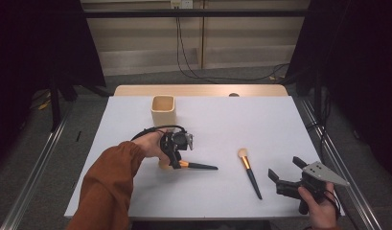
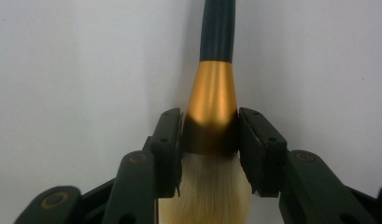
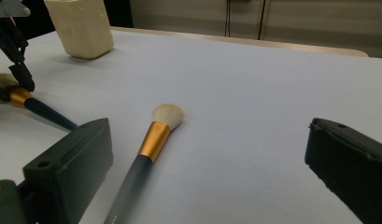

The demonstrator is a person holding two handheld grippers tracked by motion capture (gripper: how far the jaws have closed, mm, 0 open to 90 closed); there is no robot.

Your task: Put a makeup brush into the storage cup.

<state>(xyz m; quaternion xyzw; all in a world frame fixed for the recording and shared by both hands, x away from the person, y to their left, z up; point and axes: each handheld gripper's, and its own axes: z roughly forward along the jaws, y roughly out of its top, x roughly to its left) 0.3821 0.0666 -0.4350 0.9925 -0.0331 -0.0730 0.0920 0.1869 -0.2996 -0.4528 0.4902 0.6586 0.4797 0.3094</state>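
At the lower right of the high view the right gripper [image 1: 285, 167] rests with its jaws wide apart, nothing between them, the second brush [image 1: 249, 173] lying just left of it. Left of centre, the left gripper [image 1: 175, 160] is clamped on the gold ferrule of the first brush [image 1: 197, 166], its handle on the white surface [image 1: 280, 124]. This looks like the grasp step; next comes a lift toward the cream cup [image 1: 163, 110] in the upper middle.

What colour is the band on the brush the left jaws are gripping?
Gold, on the brush; clearest in the left gripper view.
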